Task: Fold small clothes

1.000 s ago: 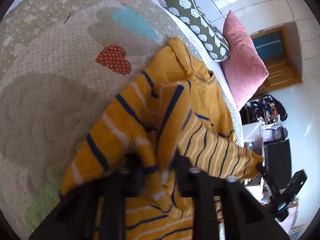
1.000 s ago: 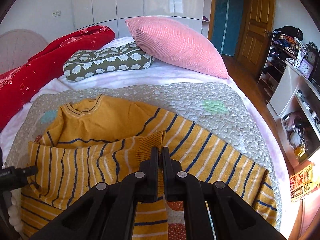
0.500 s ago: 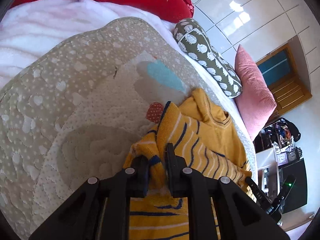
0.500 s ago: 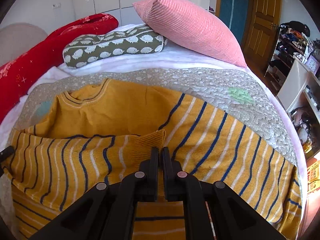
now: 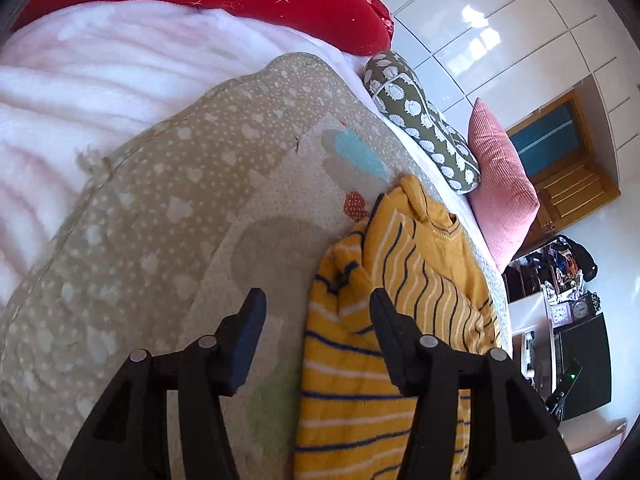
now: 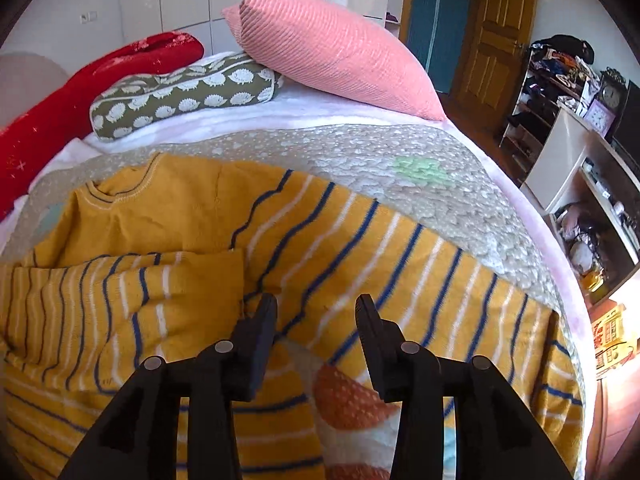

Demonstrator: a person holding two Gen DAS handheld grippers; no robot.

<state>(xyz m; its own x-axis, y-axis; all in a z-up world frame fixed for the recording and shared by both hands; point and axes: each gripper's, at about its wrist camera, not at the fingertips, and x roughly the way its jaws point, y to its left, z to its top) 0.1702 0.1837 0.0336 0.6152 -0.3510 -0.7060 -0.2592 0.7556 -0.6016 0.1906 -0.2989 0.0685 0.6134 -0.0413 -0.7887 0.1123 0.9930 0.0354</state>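
A small yellow sweater [image 6: 168, 220] with blue and white stripes lies on the beige quilt [image 6: 400, 148], one sleeve folded across its body. My right gripper [image 6: 316, 308] hovers just above the sweater's middle, its jaws opening, with nothing pinched between them. In the left wrist view the same sweater [image 5: 416, 272] lies along the right. My left gripper [image 5: 318, 304] is opening too; the sweater's bunched edge sits loose by its right finger, and the left finger stands over bare quilt [image 5: 168, 216].
A pink cushion [image 6: 340, 48], an olive patterned bolster [image 6: 180, 96] and a red blanket [image 6: 80, 88] lie at the bed's far side. A pale pink fleece blanket [image 5: 80, 80] lies beyond the quilt's edge. Shelves with clutter [image 6: 560, 80] stand to the right of the bed.
Both grippers were shut on sweater cloth and now have let go, their jaws parted. The left gripper has pulled back and up, away from the sweater. The right one sank toward the cloth.
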